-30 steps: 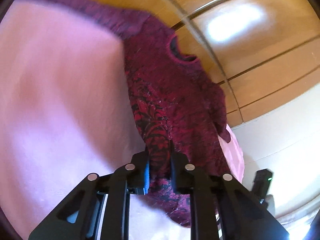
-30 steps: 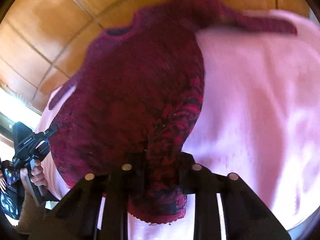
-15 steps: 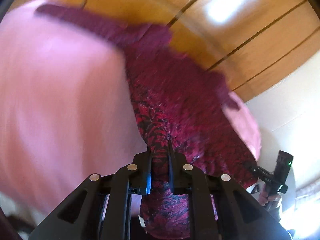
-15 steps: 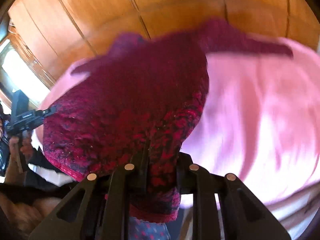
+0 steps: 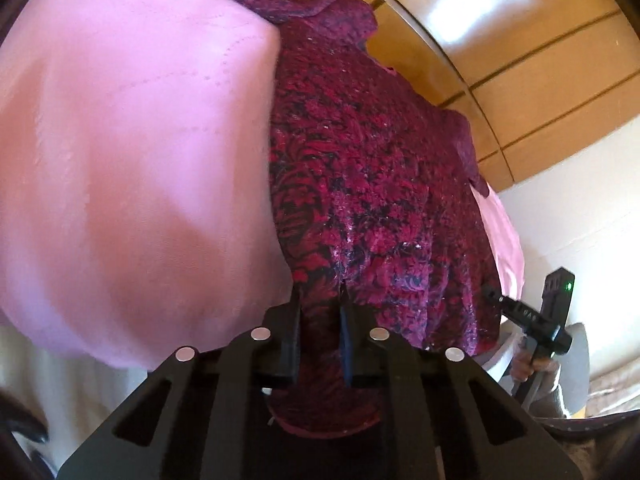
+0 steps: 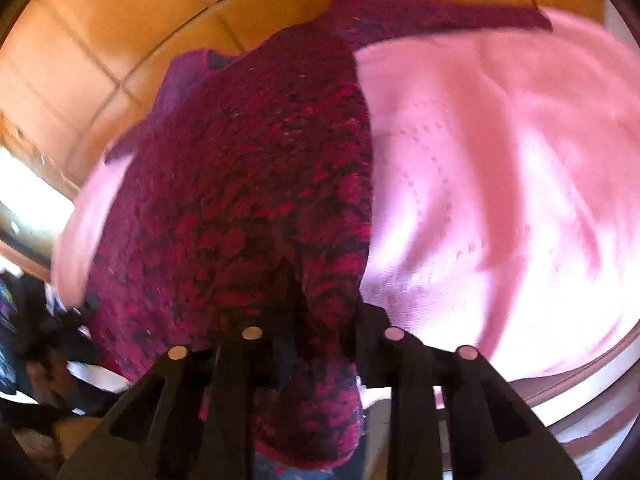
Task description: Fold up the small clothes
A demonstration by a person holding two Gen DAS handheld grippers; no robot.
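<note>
A dark red patterned knit sweater (image 5: pixel 372 168) lies stretched over a pink cloth (image 5: pixel 132 152), one sleeve reaching out to the far left. My left gripper (image 5: pixel 320 300) is shut on the sweater's near hem corner, the fabric bunched between its fingers. In the right wrist view the same sweater (image 6: pixel 248 184) hangs up and away from my right gripper (image 6: pixel 320 304), which is shut on the other hem corner. The sweater's neck opening (image 6: pixel 218 60) shows at the far end. The right gripper (image 5: pixel 536 316) also shows at the left view's right edge.
The pink cloth (image 6: pixel 500 184) covers a raised surface. Wooden wall panels (image 5: pixel 520 40) stand behind it, with a white wall (image 5: pixel 572 200) to the right. A hand and dark items (image 6: pixel 36 344) show at the right view's lower left.
Both grippers have pulled the hem toward me and down; the sweater now lies stretched flatter over the pink cloth. Both grips stay shut on it.
</note>
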